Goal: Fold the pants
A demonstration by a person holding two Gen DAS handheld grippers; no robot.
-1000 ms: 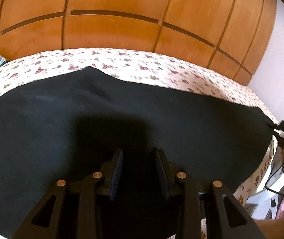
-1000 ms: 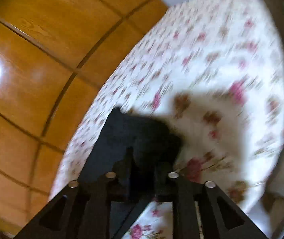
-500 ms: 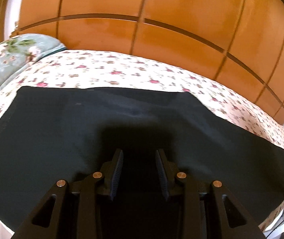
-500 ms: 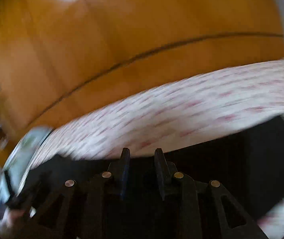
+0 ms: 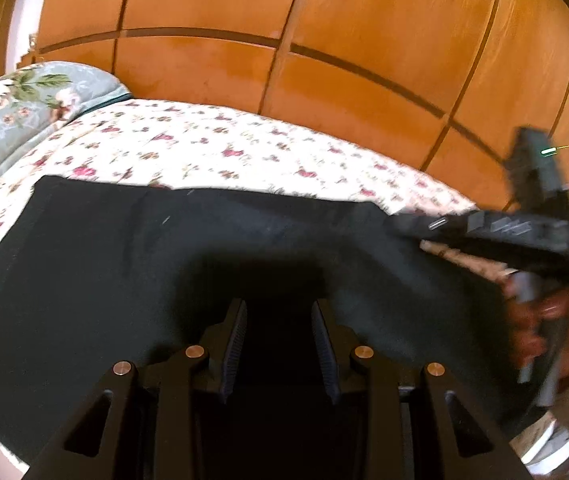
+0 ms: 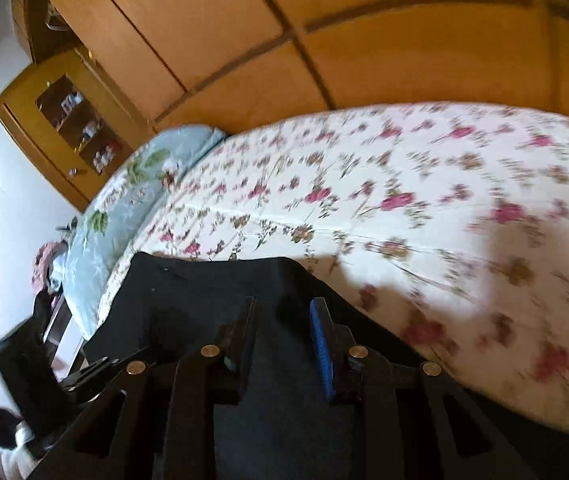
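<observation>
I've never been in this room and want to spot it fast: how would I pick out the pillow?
Start at the big wooden wardrobe wall, then drop to the bed with the white bedspread of small pink flowers. At the bedspread's left end lies the pillow: pale blue-green with large green leaves, unlike the plain black pants spread nearby.

Warm, fairly bright light is spread over the floral bedspread (image 6: pixel 364 184); a shadow is cast at its right part, motion blur is seen there, and strong fisheye bending at the edges
</observation>
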